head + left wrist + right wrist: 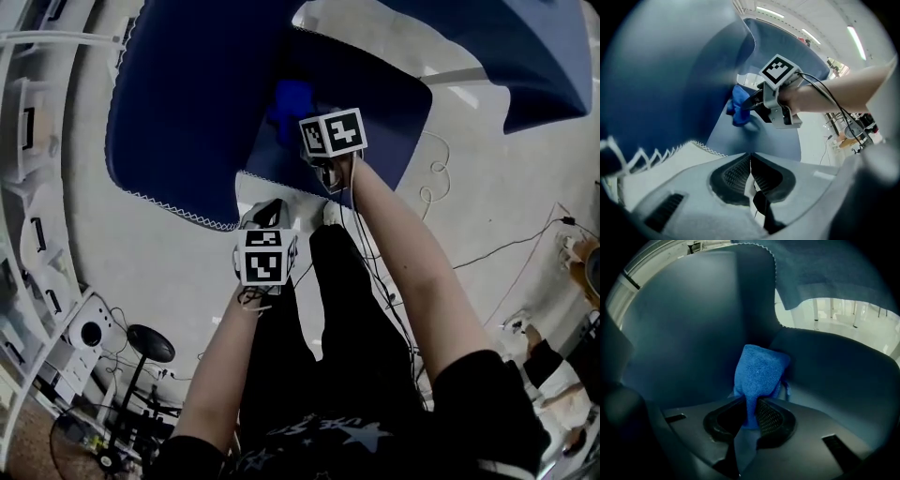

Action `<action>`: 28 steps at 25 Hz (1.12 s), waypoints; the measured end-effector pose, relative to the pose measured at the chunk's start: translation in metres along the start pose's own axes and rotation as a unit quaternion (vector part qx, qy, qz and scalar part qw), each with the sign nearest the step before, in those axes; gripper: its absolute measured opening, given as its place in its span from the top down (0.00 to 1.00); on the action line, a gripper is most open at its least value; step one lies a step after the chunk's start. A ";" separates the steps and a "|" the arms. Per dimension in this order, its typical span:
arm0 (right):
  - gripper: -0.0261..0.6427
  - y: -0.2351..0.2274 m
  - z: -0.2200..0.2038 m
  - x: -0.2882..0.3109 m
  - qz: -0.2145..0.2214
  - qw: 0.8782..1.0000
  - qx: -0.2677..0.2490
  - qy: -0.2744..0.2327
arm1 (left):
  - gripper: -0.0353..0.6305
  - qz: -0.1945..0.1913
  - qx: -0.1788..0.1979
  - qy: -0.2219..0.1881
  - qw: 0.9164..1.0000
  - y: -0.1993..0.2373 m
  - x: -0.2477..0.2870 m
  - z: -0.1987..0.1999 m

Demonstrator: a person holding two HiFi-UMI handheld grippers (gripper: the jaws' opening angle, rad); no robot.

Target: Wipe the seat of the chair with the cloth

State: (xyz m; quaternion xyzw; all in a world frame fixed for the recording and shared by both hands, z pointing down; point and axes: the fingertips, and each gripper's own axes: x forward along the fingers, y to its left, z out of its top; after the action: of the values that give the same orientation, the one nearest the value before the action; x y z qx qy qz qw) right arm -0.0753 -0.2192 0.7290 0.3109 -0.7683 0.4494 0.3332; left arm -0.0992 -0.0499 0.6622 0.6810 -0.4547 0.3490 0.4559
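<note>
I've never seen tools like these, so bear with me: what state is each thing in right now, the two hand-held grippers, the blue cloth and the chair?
Left gripper: shut, holding nothing.
Right gripper: shut on the cloth.
Blue terry cloth: bunched up, one end pinched in the right gripper, the rest down at the seat.
Dark blue upholstered chair: standing upright, seat bare but for the cloth.

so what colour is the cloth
The cloth is bright blue, clearest in the right gripper view.
</note>
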 end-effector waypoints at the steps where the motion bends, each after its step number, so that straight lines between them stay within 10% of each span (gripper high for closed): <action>1: 0.88 -0.005 -0.002 -0.003 -0.006 1.000 0.007 -0.001 | 0.92 -0.002 0.004 0.003 1.000 0.001 0.000 0.000; 28: 0.88 -0.174 -0.128 -0.168 -0.140 0.976 0.156 -0.056 | 0.92 -0.043 0.128 0.041 0.990 -0.081 0.021 -0.013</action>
State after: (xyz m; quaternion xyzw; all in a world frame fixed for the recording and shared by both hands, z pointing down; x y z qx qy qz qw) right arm 0.1876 -0.1448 0.7281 0.4883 -0.6547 0.4948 0.2970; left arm -0.0163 -0.0304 0.6609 0.7378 -0.3576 0.4114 0.3980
